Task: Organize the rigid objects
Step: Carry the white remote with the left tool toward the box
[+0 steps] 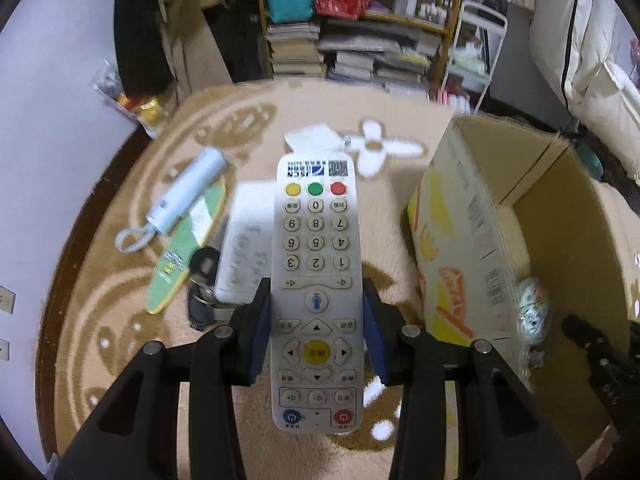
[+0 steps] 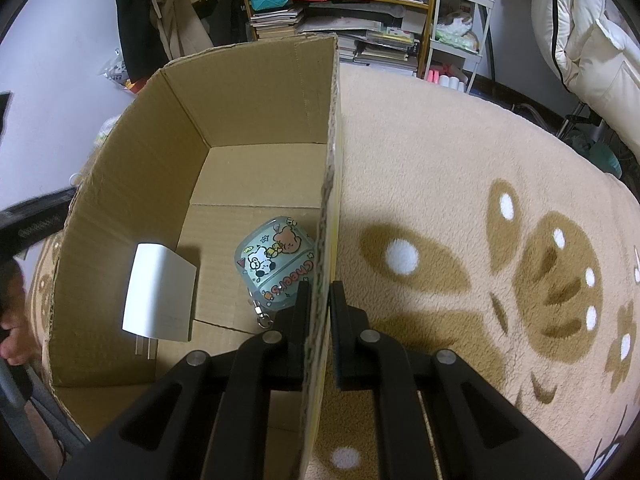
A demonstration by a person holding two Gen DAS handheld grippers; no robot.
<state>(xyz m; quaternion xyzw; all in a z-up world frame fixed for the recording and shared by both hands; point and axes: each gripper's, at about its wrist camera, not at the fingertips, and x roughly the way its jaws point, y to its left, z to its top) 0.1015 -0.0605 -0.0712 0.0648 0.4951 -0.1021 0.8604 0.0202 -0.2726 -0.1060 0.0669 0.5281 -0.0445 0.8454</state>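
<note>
My left gripper point(image 1: 316, 300) is shut on a white TV remote point(image 1: 316, 240) with coloured buttons, held above the rug with its far end pointing away. Below it on the rug lie a second white remote point(image 1: 244, 252), a white cylinder with a strap point(image 1: 186, 192), a green oval card point(image 1: 188, 248), black keys point(image 1: 202, 288) and a small white box point(image 1: 314, 138). The cardboard box point(image 1: 472, 240) stands to the right. My right gripper point(image 2: 319, 292) is shut on the box's right wall point(image 2: 332, 184). Inside lie a white charger point(image 2: 160, 296) and a pale blue cartoon case point(image 2: 276, 260).
The beige patterned rug point(image 2: 480, 200) spreads right of the box. Shelves with books and bags point(image 1: 352, 40) stand at the back, white bedding point(image 1: 592, 60) at the far right. A hand point(image 2: 12, 320) shows at the left edge of the right wrist view.
</note>
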